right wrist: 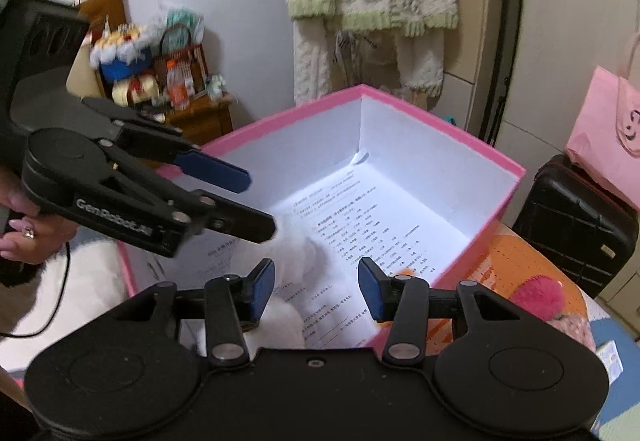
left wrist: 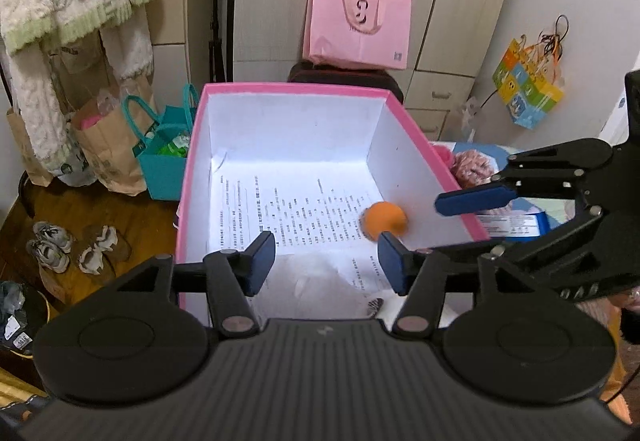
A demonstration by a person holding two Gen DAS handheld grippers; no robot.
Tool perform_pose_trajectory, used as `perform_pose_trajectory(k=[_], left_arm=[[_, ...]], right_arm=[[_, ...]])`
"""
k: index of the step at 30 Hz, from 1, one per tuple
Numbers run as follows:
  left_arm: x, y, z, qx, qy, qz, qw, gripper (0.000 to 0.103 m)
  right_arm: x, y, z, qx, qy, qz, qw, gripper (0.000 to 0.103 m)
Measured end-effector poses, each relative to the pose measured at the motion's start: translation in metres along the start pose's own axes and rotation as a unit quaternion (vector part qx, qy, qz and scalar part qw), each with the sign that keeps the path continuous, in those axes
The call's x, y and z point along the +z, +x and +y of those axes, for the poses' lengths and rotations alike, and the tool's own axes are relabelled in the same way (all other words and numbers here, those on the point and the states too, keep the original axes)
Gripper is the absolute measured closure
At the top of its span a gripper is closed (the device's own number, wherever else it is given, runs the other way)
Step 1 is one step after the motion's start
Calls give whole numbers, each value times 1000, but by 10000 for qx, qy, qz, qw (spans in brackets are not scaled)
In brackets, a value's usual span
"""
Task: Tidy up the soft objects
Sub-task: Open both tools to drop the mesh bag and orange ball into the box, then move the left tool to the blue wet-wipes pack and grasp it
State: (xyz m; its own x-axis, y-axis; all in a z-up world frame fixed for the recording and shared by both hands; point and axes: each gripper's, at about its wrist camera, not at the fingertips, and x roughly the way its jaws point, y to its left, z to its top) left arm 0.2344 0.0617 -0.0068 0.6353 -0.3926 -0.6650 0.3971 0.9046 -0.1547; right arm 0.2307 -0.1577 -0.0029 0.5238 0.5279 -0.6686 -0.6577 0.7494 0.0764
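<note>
A pink box (left wrist: 295, 89) with white walls is lined with printed paper; it also shows in the right wrist view (right wrist: 444, 121). An orange ball (left wrist: 385, 220) lies inside, blurred, by the right wall. A white fluffy soft thing (right wrist: 296, 245) lies in the near part of the box. My left gripper (left wrist: 326, 265) is open and empty above the box's near end; in the right wrist view it (right wrist: 256, 201) comes in from the left. My right gripper (right wrist: 316, 287) is open and empty over the box; in the left wrist view it (left wrist: 420, 225) reaches in from the right.
A pink fluffy thing (right wrist: 538, 295) and a pink knitted piece (left wrist: 472, 165) lie on the surface right of the box. A pink paper bag (left wrist: 356, 25) sits on a black case (right wrist: 576, 217). A teal bag (left wrist: 164, 157), paper bags and shoes (left wrist: 50, 245) are at the left.
</note>
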Motion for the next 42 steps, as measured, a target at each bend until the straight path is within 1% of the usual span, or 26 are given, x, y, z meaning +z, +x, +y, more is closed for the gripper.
perform_pose_trajectory(k=[7,12,17,21,23,25,31,34,38,42], left_arm=[[-1,-35,-6,-109,53,19,9999,41],[-5,-63,-21,-167,234,25,9996,37],[-11,-91,-41,-237,435,-27,9988,32],[-18,-110,-60,-297,677,-142,9972,27],[-21,-118,-70,-349,811,-210,9959,25],[-25,-125,-81,-440,952,-280,9941,20],[-32,-134,-114,-740,1302,-485,9875,11],[-34,-131,-130,-904,1427,-522,9842,9],[-37,-121,-150,-1159,1553,-442,9800,8],[-38,-103,-170,-1428,1657,-286,9754,8]], right_arm=[[-4,-44,2,-77,224,-318,9992,51],[-11,-72,12,-168,239,-445,9986,50],[-18,-101,28,-231,110,-549,9982,47],[-26,-124,44,-341,-65,-620,9975,44],[-32,-136,52,-462,-140,-647,9967,41],[-38,-145,58,-564,-205,-670,9960,39],[-66,-172,66,-907,-277,-738,9928,29],[-79,-183,67,-1051,-265,-756,9912,26],[-95,-192,66,-1246,-211,-746,9892,23],[-107,-192,57,-1398,-144,-717,9875,22]])
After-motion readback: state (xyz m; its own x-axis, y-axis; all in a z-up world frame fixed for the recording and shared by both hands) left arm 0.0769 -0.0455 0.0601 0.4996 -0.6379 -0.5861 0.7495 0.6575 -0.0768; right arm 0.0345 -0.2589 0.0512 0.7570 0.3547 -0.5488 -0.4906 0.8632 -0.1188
